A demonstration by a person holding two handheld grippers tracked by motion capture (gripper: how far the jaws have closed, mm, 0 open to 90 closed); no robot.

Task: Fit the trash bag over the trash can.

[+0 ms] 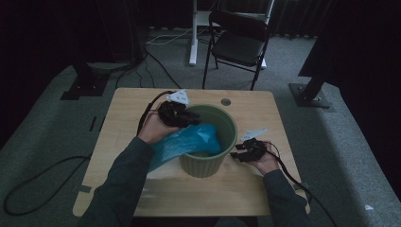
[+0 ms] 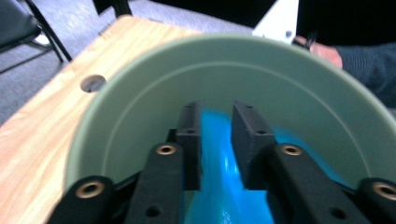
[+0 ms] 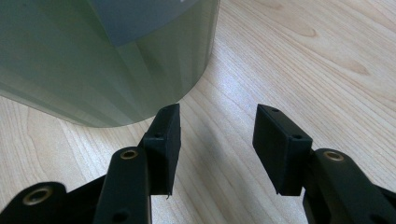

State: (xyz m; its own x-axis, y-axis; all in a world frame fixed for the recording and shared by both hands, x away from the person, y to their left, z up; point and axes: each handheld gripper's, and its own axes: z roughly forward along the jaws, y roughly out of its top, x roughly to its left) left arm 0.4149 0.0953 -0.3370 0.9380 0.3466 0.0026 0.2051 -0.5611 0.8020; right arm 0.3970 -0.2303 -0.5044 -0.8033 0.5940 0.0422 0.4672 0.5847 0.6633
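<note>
A green plastic bin (image 1: 204,165) stands in the middle of the wooden table (image 1: 127,118). A blue plastic bag (image 1: 187,142) hangs over its near-left rim, part inside and part trailing outside. My left gripper (image 1: 191,118) reaches over the bin's left rim. In the left gripper view its jaws (image 2: 217,135) stand apart inside the bin (image 2: 140,102), with the blue bag (image 2: 217,191) running loosely between them. My right gripper (image 1: 239,152) rests low at the bin's right side. It (image 3: 217,135) is open with nothing in it, just off the bin's wall (image 3: 93,60).
A black folding chair (image 1: 239,40) stands beyond the table's far edge. A round cable hole (image 1: 225,101) sits near the far edge of the table. Cables trail from both grippers, and black stand bases (image 1: 312,92) flank the table on the carpet.
</note>
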